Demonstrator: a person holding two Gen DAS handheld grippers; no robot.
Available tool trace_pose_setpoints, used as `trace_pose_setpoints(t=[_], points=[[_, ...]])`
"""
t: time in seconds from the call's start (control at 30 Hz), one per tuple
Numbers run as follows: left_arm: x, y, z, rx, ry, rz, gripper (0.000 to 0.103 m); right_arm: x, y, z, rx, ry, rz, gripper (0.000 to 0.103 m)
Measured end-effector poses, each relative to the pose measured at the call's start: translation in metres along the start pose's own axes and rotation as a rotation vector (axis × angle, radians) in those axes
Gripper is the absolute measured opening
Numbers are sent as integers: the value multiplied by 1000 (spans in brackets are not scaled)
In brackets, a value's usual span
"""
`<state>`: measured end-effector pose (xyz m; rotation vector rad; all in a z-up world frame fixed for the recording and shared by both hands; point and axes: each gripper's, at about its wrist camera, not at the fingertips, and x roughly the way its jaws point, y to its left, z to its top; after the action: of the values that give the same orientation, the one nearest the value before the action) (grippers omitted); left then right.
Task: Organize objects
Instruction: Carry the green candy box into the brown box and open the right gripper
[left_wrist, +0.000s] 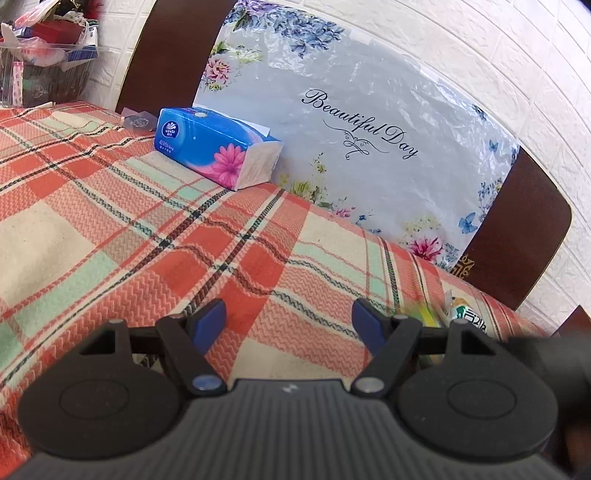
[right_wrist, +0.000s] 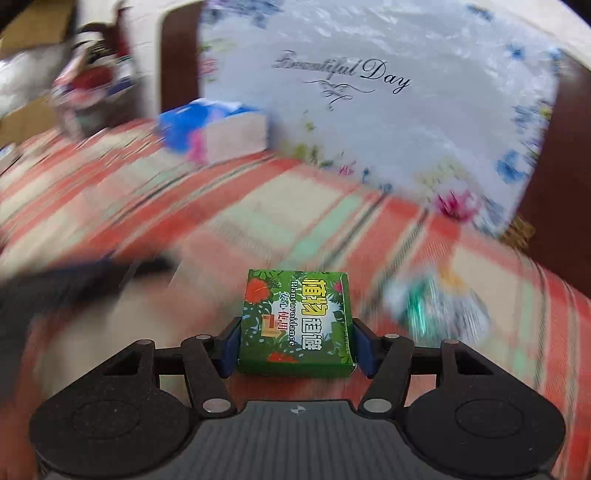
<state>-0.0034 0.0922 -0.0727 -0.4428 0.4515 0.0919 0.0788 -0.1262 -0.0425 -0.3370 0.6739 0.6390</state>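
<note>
My right gripper (right_wrist: 293, 341) is shut on a small green box (right_wrist: 295, 321) printed with leaves and "Plant avoidance", held above the plaid cloth (right_wrist: 258, 221). The view is blurred by motion. A crumpled green and white packet (right_wrist: 436, 306) lies to its right on the cloth. My left gripper (left_wrist: 288, 325) is open and empty, low over the plaid cloth (left_wrist: 147, 229). A blue tissue pack (left_wrist: 218, 147) with a pink flower lies ahead at the back; it also shows in the right wrist view (right_wrist: 218, 133). A green and white packet (left_wrist: 465, 315) shows past the left gripper's right finger.
A floral board reading "Beautiful Day" (left_wrist: 369, 122) leans against dark chair backs (left_wrist: 517, 236) and a white brick wall. A clear basket of mixed items (left_wrist: 48, 48) stands at the back left. The other gripper shows as a dark blur (right_wrist: 74, 288) at the left.
</note>
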Motion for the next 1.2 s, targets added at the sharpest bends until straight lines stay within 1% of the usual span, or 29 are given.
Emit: trace_pose_setpoints(t=[0.07, 0.1, 0.17, 0.27, 0.3, 0.33, 0.37, 0.4, 0.47, 0.5, 0.57, 0.6, 0.63, 0.73, 0.8, 0.83, 0.87, 0.9, 0.93, 0.97, 1.0, 1.03, 1.1, 1.2], points=[[0, -1, 0, 4, 0, -2, 77, -35, 0, -36, 21, -8, -1, 59], [0, -2, 0, 10, 1, 0, 77, -53, -2, -53, 33, -10, -18, 59], [1, -5, -1, 30, 6, 3, 77, -89, -13, -87, 56, -9, -99, 59], [2, -17, -3, 102, 31, 20, 77, -135, -46, -137, 183, 21, -231, 60], [2, -25, -4, 146, 49, 35, 77, -148, -57, -150, 224, 26, -266, 62], [0, -35, -6, 189, 73, 39, 76, -160, -64, -162, 257, 25, -304, 67], [-5, -47, -9, 206, 104, 2, 76, -169, -69, -174, 286, 20, -340, 76], [-14, -60, -14, 197, 138, -64, 76, -177, -74, -185, 317, 11, -367, 79], [-34, -97, -27, 208, 226, -199, 76, -189, -83, -204, 394, -2, -374, 80], [-43, -117, -36, 225, 278, -259, 76, -193, -85, -210, 424, -19, -371, 80], [-56, -156, -54, 243, 392, -402, 76, -196, -86, -213, 423, -34, -366, 81], [-61, -173, -63, 247, 448, -456, 76, -196, -85, -213, 413, -35, -366, 83], [-64, -188, -71, 250, 499, -492, 76, -198, -85, -214, 407, -42, -370, 84], [-65, -224, -96, 268, 624, -555, 76, -200, -87, -221, 419, -60, -364, 86], [-61, -240, -114, 302, 698, -557, 76, -199, -87, -225, 428, -71, -358, 85], [-61, -248, -123, 326, 711, -552, 76, -198, -87, -225, 422, -77, -356, 79], [-65, -254, -128, 373, 674, -545, 76, -197, -85, -226, 408, -83, -352, 61], [-67, -261, -132, 424, 654, -540, 73, -197, -85, -225, 388, -88, -350, 61], [-68, -266, -135, 455, 643, -533, 69, -198, -84, -225, 382, -93, -343, 60], [-68, -268, -136, 456, 642, -546, 61, -200, -83, -226, 379, -101, -339, 60], [-64, -269, -135, 436, 666, -570, 49, -201, -82, -226, 375, -114, -327, 60], [-60, -271, -131, 400, 697, -584, 49, -203, -81, -225, 376, -133, -318, 59], [-58, -276, -119, 363, 701, -588, 48, -216, -79, -226, 372, -190, -341, 60], [-72, -296, -98, 390, 625, -632, 48, -235, -83, -214, 349, -292, -385, 60]])
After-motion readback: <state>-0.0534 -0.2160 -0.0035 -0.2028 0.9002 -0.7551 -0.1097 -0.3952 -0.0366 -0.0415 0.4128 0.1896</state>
